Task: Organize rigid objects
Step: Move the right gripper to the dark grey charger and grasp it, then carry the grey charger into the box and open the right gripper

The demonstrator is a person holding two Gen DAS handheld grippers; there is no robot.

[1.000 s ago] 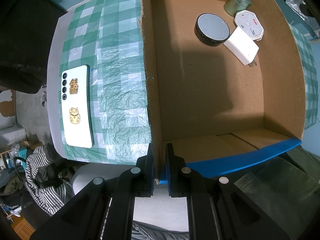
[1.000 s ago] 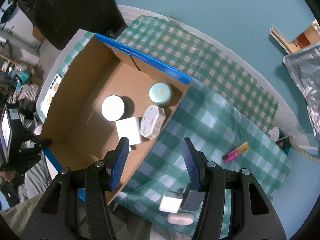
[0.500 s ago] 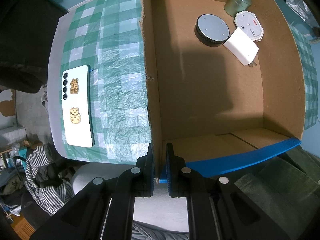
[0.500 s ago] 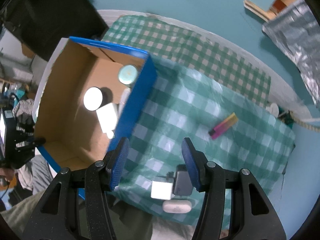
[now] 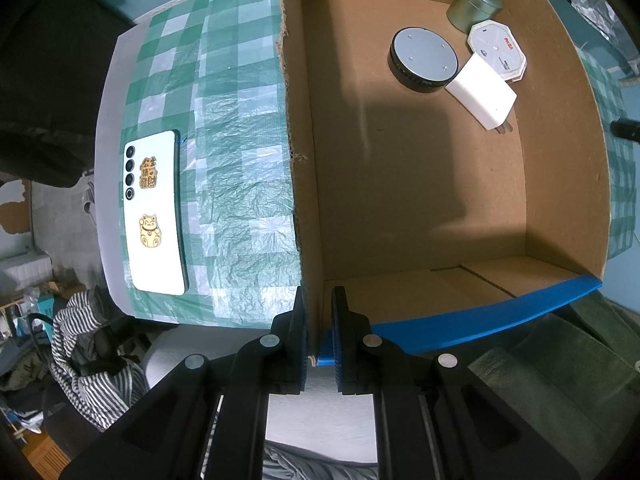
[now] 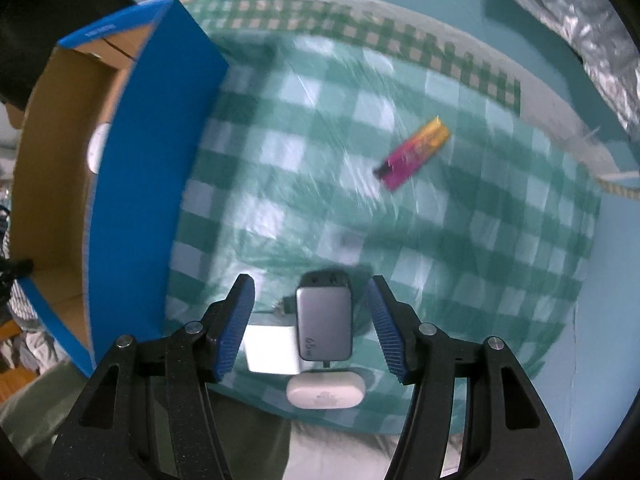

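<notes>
While our left gripper (image 5: 319,320) pinches the cardboard box (image 5: 304,208) wall, our right gripper (image 6: 311,322) hangs wide open over the grey charger (image 6: 324,326). That charger lies on the checked cloth (image 6: 460,240) right of the box, lighter (image 6: 414,152) beyond it.

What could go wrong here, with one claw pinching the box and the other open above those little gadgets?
The grey charger lies pressed against a white block and a white case, so the open right gripper might catch a neighbour too. The left gripper clamps only a torn corner of the cardboard box, which could rip or slip.
</notes>
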